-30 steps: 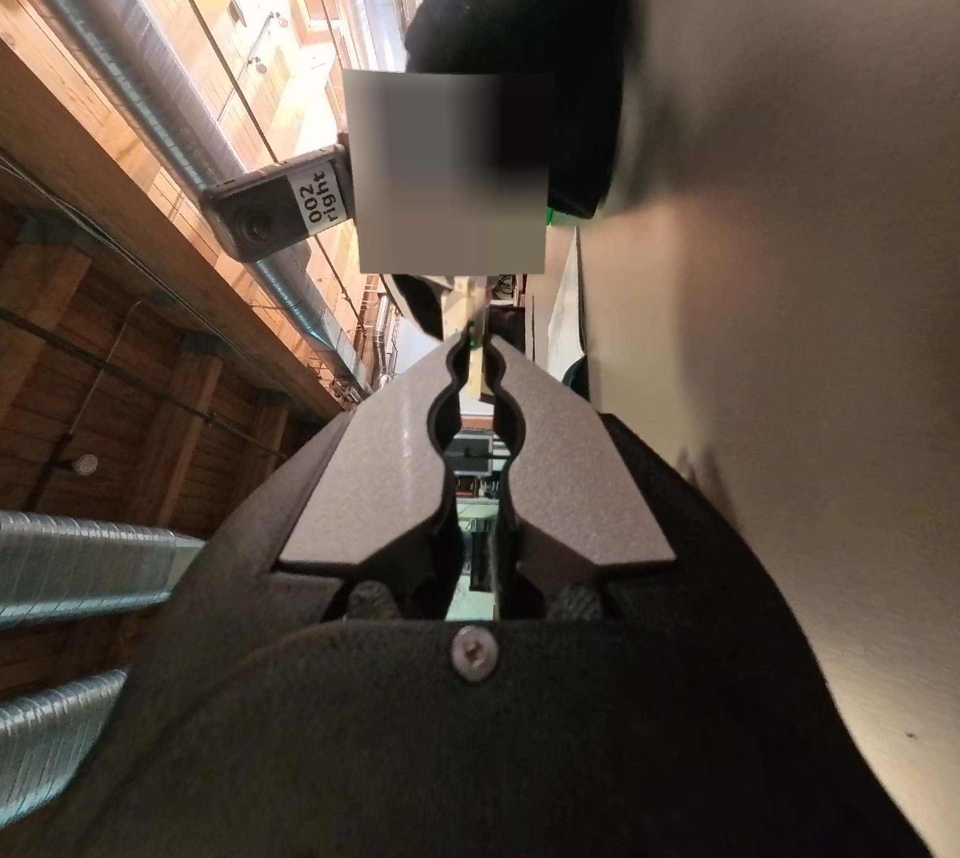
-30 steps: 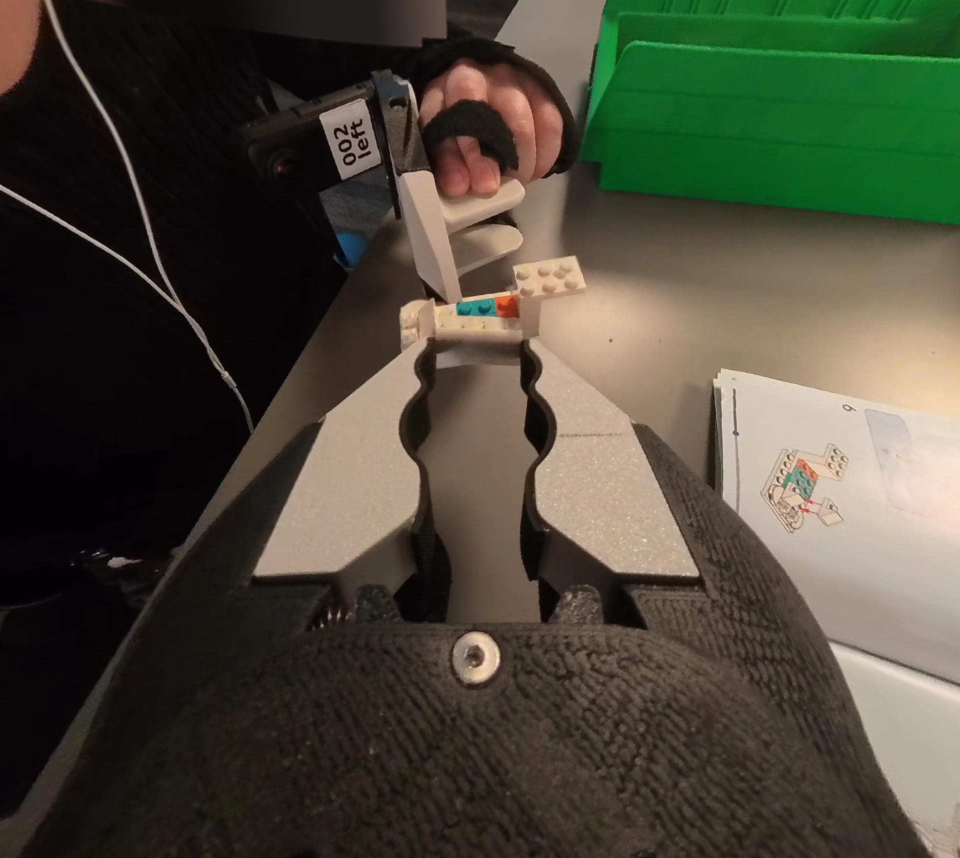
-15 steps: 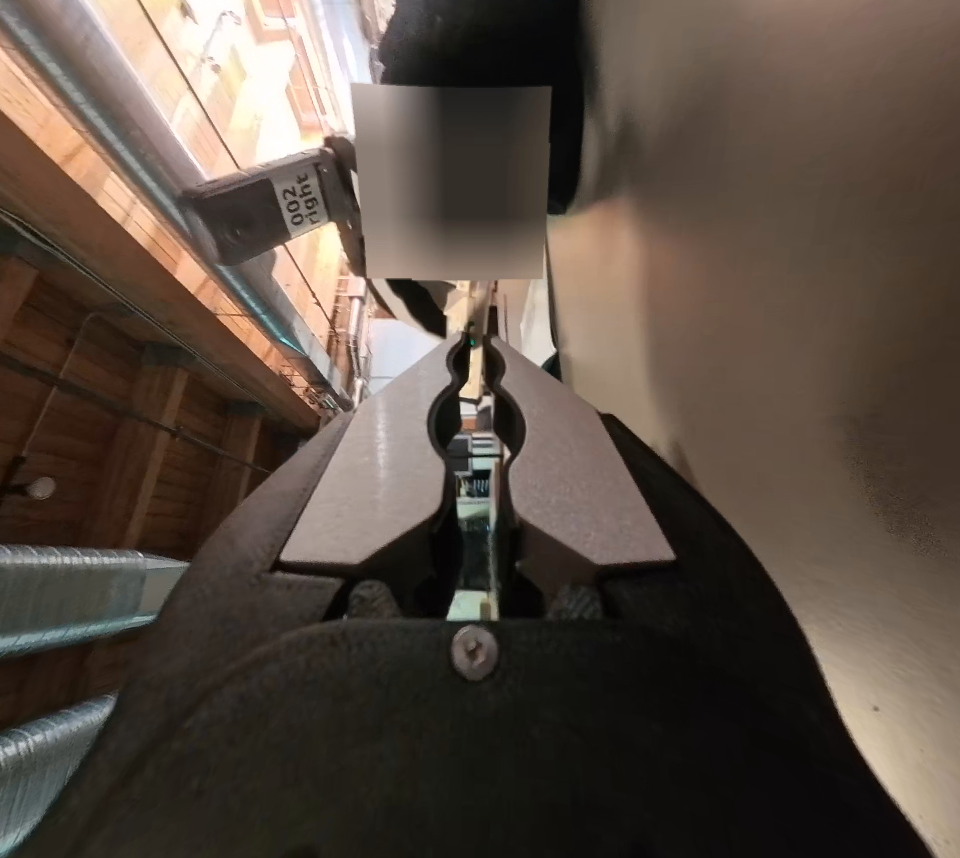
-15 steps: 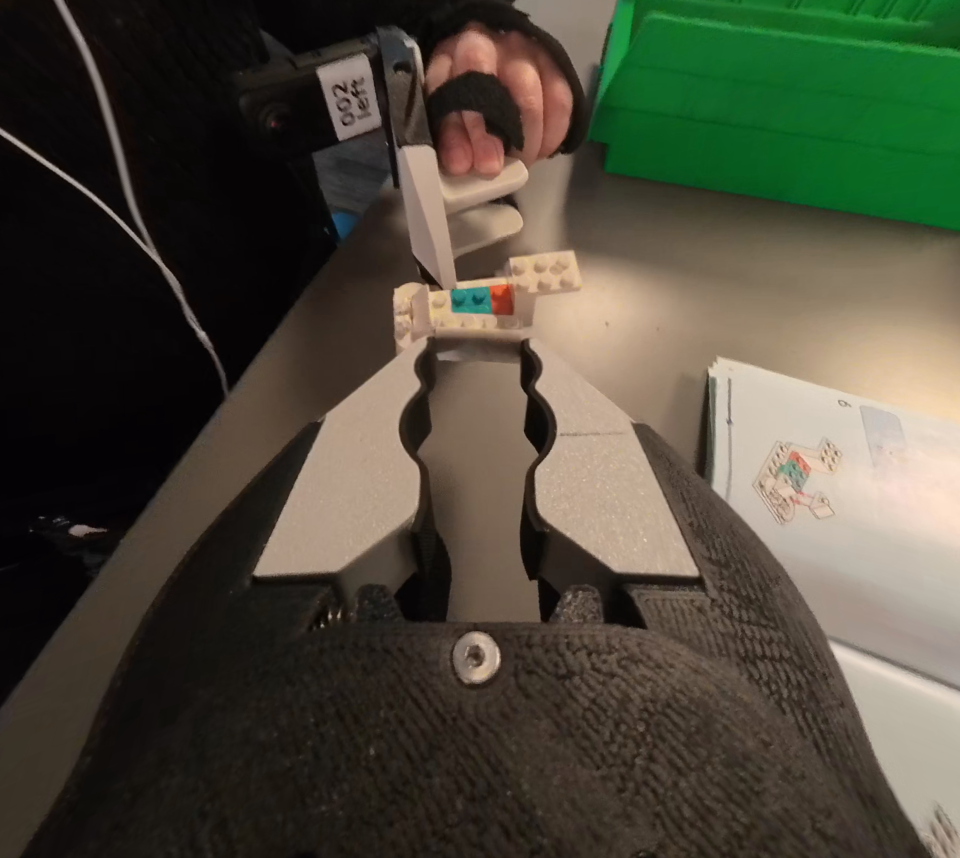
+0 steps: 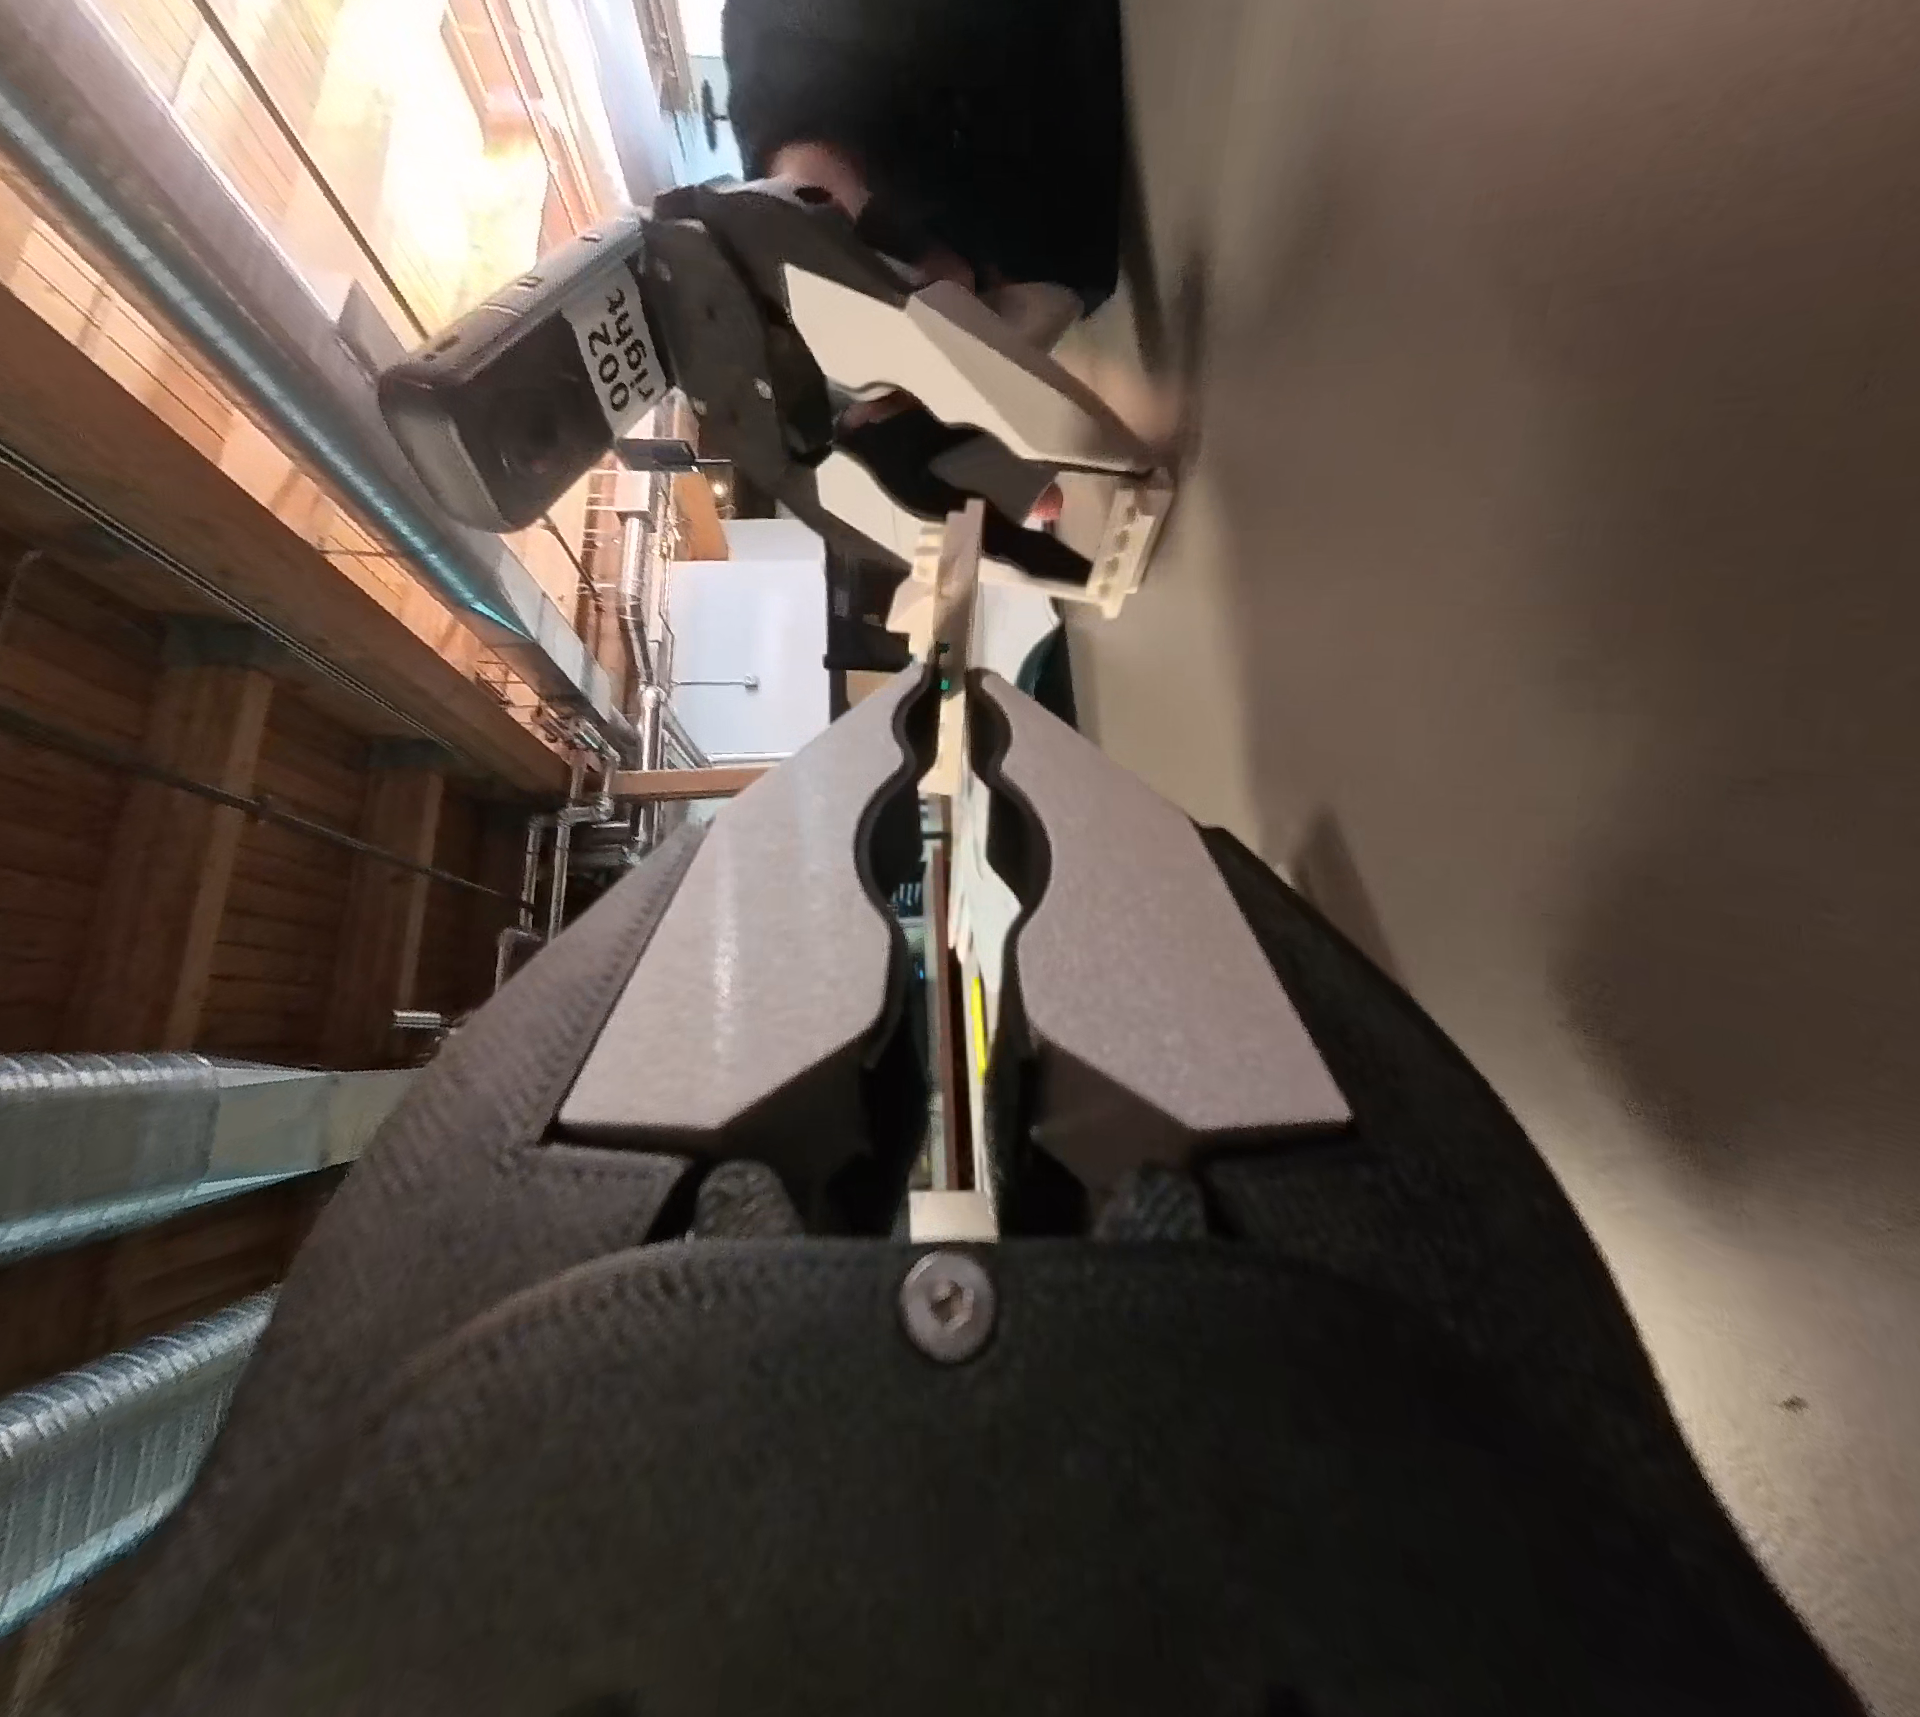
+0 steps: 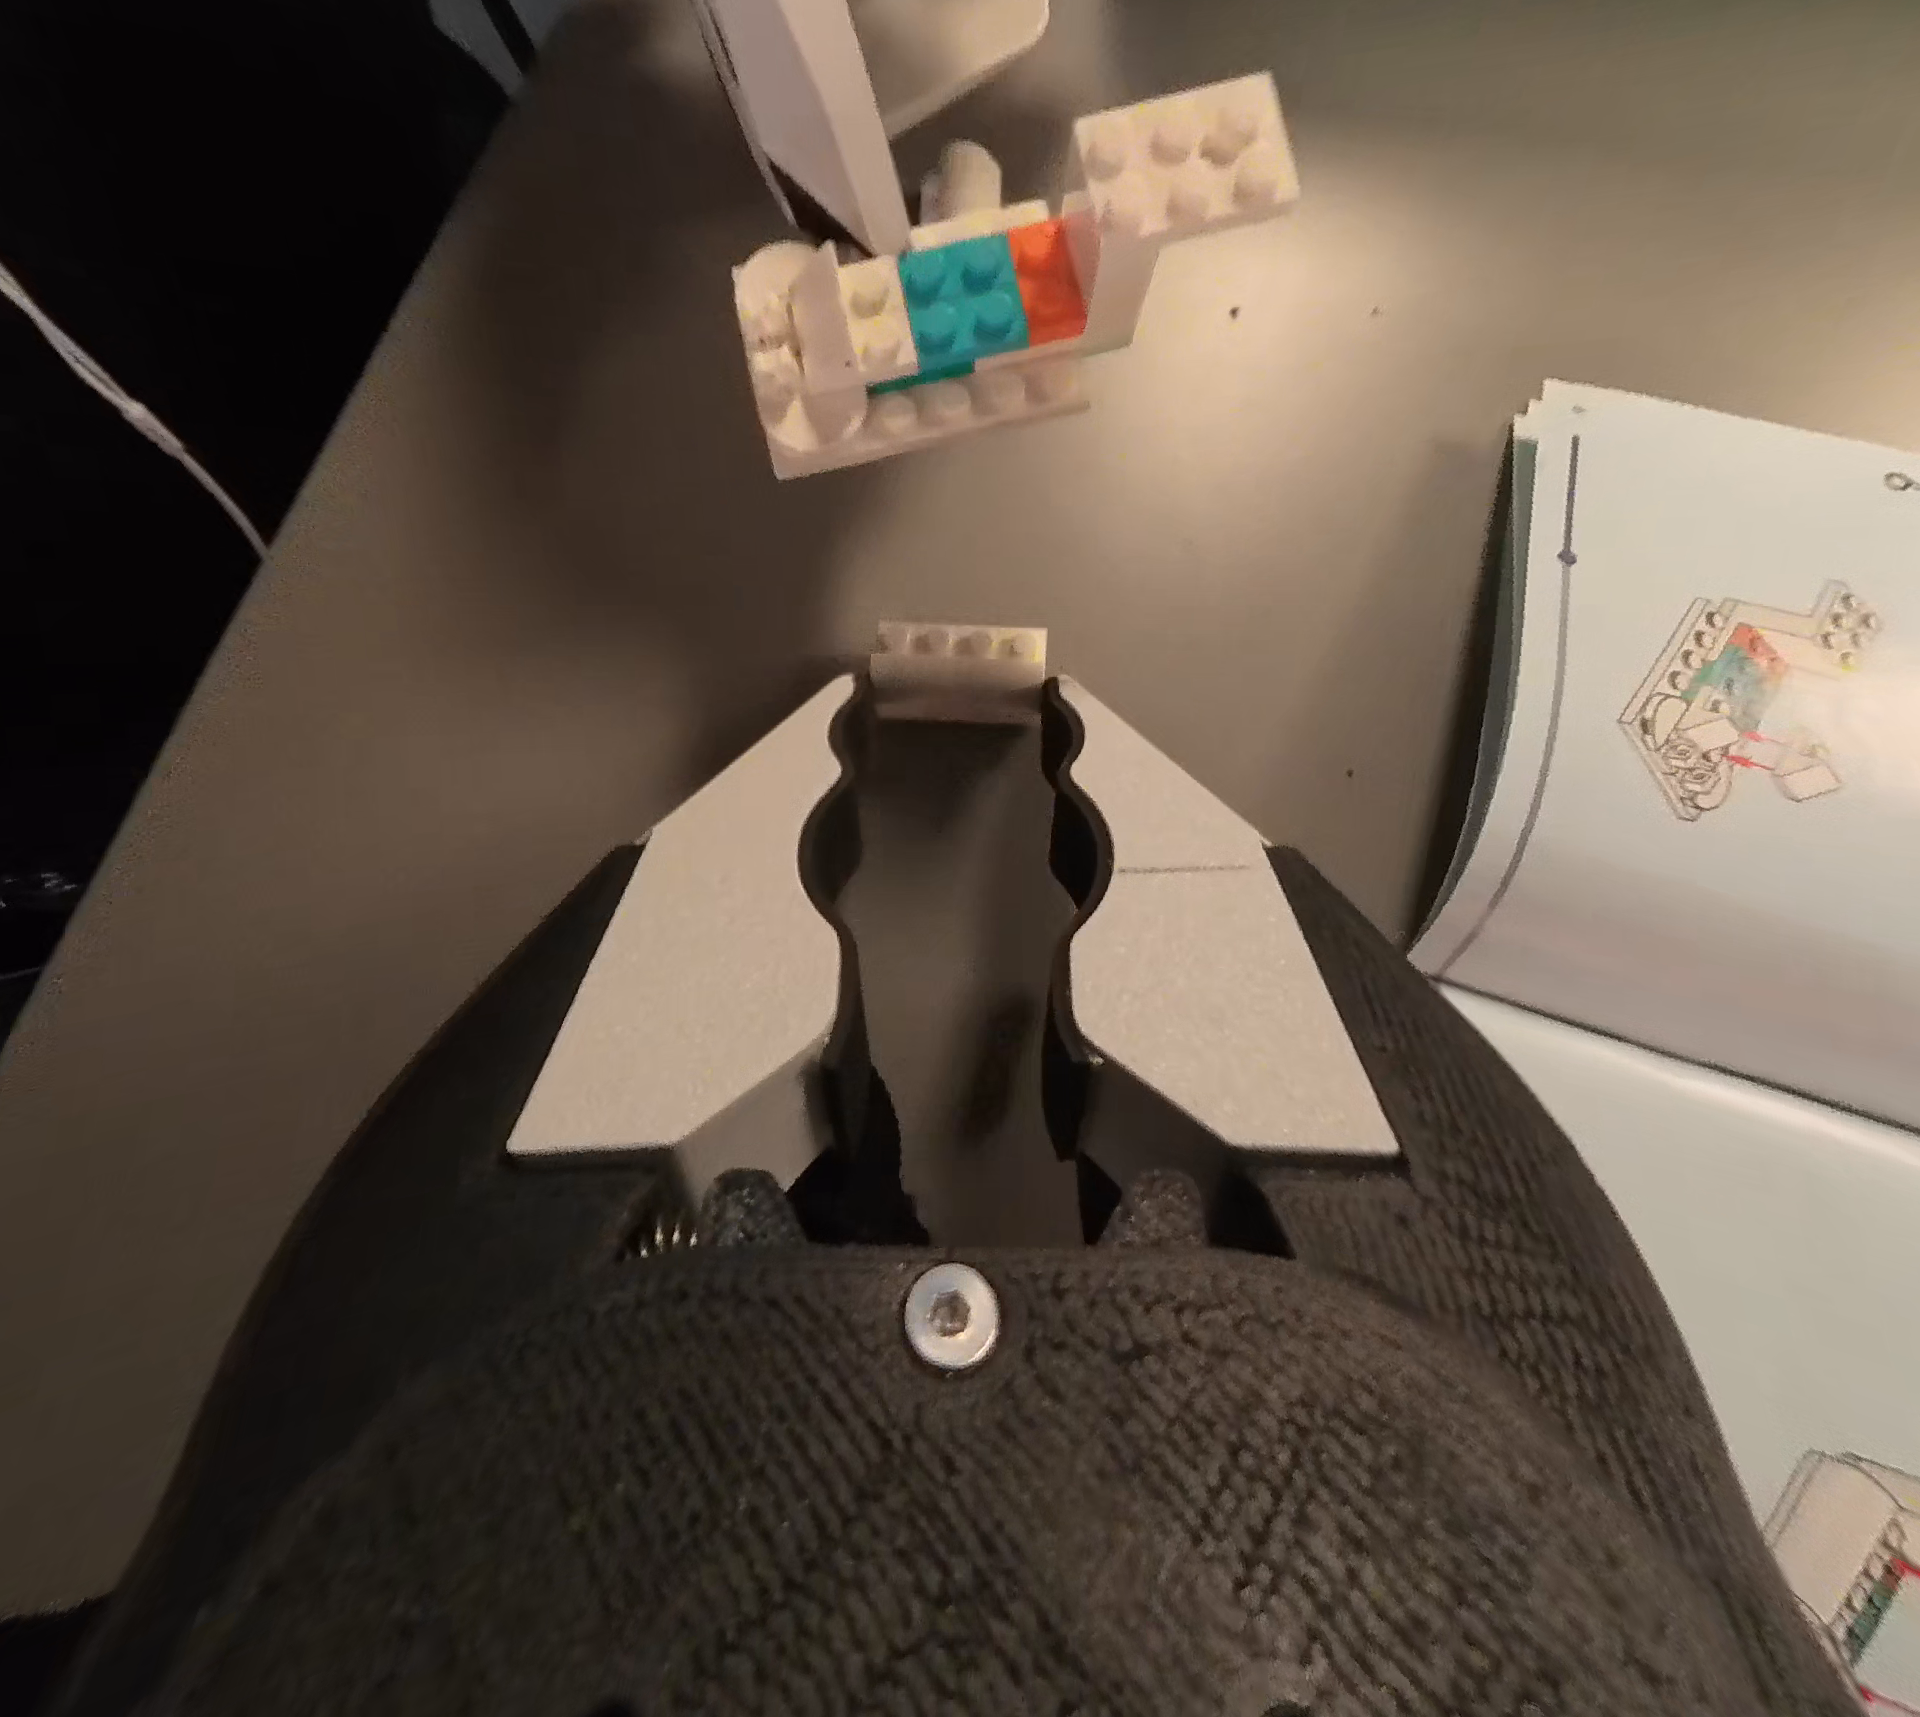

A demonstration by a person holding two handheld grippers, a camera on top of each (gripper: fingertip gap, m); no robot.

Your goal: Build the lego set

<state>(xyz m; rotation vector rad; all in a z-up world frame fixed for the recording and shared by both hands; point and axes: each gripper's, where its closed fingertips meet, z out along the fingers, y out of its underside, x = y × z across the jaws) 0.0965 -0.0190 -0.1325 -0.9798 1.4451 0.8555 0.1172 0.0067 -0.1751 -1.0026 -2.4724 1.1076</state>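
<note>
Though edge-on from the left, model point(image 6: 940, 296) in left gripper point(image 5: 951, 691); right gripper point(image 6: 958, 680) clamping white plate point(image 6: 958, 659).

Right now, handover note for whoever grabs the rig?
Left gripper: shut on the model, held above the table.
Right gripper: shut on a white plate, near the table, short of the model and apart from it.
Booklet open at right.
Done: model's white base carries teal and orange bricks.
Left: fit the plate, then follow the booklet.
</note>
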